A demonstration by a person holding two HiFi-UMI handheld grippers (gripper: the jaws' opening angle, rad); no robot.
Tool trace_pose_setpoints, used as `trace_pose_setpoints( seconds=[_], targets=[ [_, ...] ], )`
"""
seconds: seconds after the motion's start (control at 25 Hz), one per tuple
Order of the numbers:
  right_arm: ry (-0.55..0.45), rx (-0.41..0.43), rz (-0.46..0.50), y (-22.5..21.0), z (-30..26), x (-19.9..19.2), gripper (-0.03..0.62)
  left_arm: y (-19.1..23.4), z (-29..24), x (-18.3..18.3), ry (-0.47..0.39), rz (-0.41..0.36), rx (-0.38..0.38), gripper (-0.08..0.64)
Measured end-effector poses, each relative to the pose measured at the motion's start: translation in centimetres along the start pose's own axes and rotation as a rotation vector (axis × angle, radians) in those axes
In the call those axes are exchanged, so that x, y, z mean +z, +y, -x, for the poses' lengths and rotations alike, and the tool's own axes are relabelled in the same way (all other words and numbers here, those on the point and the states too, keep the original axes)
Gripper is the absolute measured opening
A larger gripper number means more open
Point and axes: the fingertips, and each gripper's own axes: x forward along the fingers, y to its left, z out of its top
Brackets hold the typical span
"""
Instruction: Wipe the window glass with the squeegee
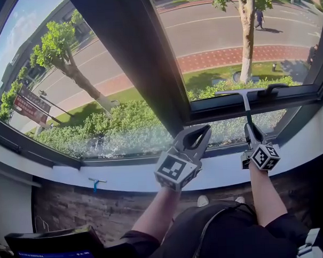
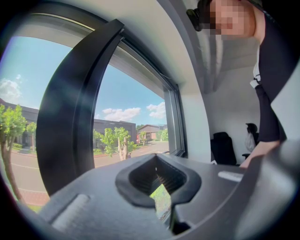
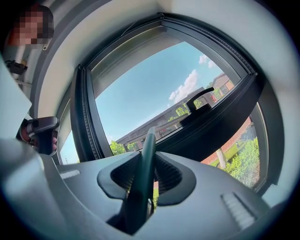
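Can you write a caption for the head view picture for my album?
Right gripper holds the squeegee up by the window glass; left gripper hangs shut and empty beside it.

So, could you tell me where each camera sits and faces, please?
Head view: on the person's head, facing steeply down at the white window sill; both forearms show.
Left gripper view: on the left gripper, facing along the black window frame; a sleeved arm shows.
Right gripper view: on the right gripper, facing skyward past the dark green squeegee handle in its fingers; left gripper shows.
Shared: squeegee, in head and right gripper views.
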Motion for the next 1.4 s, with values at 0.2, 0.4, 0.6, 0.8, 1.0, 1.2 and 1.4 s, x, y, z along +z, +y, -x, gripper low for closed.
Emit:
trace_pose_setpoints(
  seconds=[0.2,0.4,0.6,0.8,1.0,1.2,1.4],
  targets=[
    [0.016,-0.002,0.009,-0.2,0.0,-0.3,0.101,0.0,-0.1,-0.1,0.001,0.003,-0.004,0.003],
    [0.028,-0.005,0.021,-0.1,0.5,0.0,0.101,-0.4,0.1,0.3,-0.005,0.006,-0.001,0.003],
    [0.052,-0.015,0.034,0.0,0.0,-0.1,0.101,0.2,-0.1,0.0,-0.013,0.005,0.001,0.003],
    [0.057,0.006,0.061,0.2,0.6,-0.2,0.101,0.3,-0.1,-0.3,-0.023,-0.001,0.004,0.003],
    [0.012,0.027,0.076,0.2,1.1,1.6,0.101,0.7,-1.0,-0.4,-0.05,0.001,0.005,0.003],
    [-0.121,0.089,0.098,4.2,1.9,6.9,0.101,1.6,-0.7,0.5,-0.078,-0.006,-0.009,0.003],
    [-0.256,0.151,0.135,10.8,1.0,14.0,0.101,3.1,0.4,2.5,-0.11,-0.023,-0.034,0.003]
  ],
)
